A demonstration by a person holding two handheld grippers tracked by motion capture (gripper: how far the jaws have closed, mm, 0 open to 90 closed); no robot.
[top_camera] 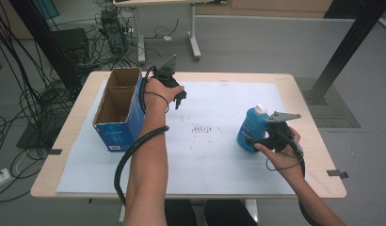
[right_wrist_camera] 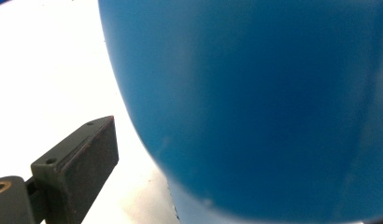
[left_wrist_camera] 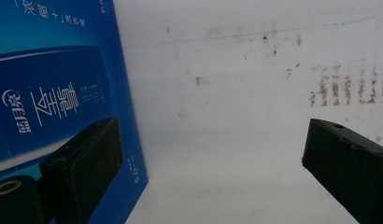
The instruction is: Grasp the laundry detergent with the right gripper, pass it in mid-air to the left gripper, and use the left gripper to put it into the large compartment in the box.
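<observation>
Your left arm reaches far across the table point(top_camera: 304, 89), forearm nearly straight, and your left gripper point(top_camera: 180, 97) sits on the far side just right of the open cardboard box point(top_camera: 116, 117), tipped down toward the white sheet point(top_camera: 214, 155) — its jaws are spread wide, with bare sheet between them and one jaw just beside the box's blue printed wall point(left_wrist_camera: 54, 93). Your right arm comes in bent from the near right corner, wrist cocked inward, and your right gripper point(top_camera: 259, 140) is at the bottle point(top_camera: 251, 129) from its right side. In the right gripper view one jaw stands a little apart from the bottle's curved wall and the other is hidden, so I cannot tell whether the jaws have pressed onto it. The bottle is blue plastic with a white cap point(top_camera: 260, 109), rounded and smooth — it stands on the right part of the sheet, leaning slightly, well apart from the box on the left.
</observation>
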